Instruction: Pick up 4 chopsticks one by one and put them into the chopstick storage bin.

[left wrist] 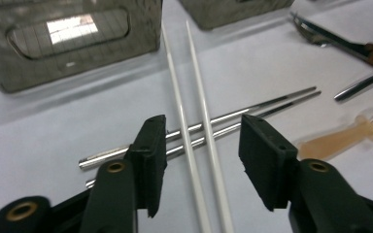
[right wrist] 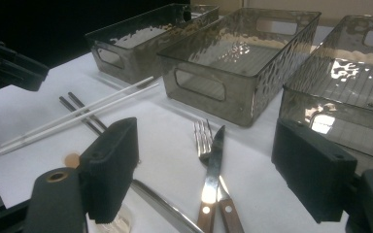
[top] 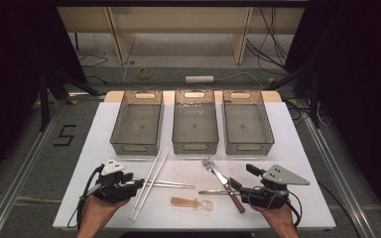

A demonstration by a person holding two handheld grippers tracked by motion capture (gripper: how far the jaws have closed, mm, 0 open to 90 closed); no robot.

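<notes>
A pair of white chopsticks [top: 151, 179] lies slantwise on the white table, crossing a pair of metal chopsticks [top: 174, 184]. My left gripper [top: 138, 184] stands over that crossing. In the left gripper view the left gripper [left wrist: 204, 145] has its jaws on either side of the white chopsticks [left wrist: 194, 116] and the metal chopsticks [left wrist: 252, 109], with the pads clear of them. My right gripper [top: 243, 177] is at the front right, wide open. In the right gripper view the right gripper [right wrist: 209, 150] sits over a wood-handled knife [right wrist: 212, 165] and a fork [right wrist: 202, 133].
Three empty smoky plastic bins [top: 135, 147] [top: 195, 147] [top: 248, 147] stand in a row at the back of the table. A translucent amber spoon [top: 191, 203] lies near the front edge. A slim metal handle [top: 213, 192] lies by the knife [top: 230, 191].
</notes>
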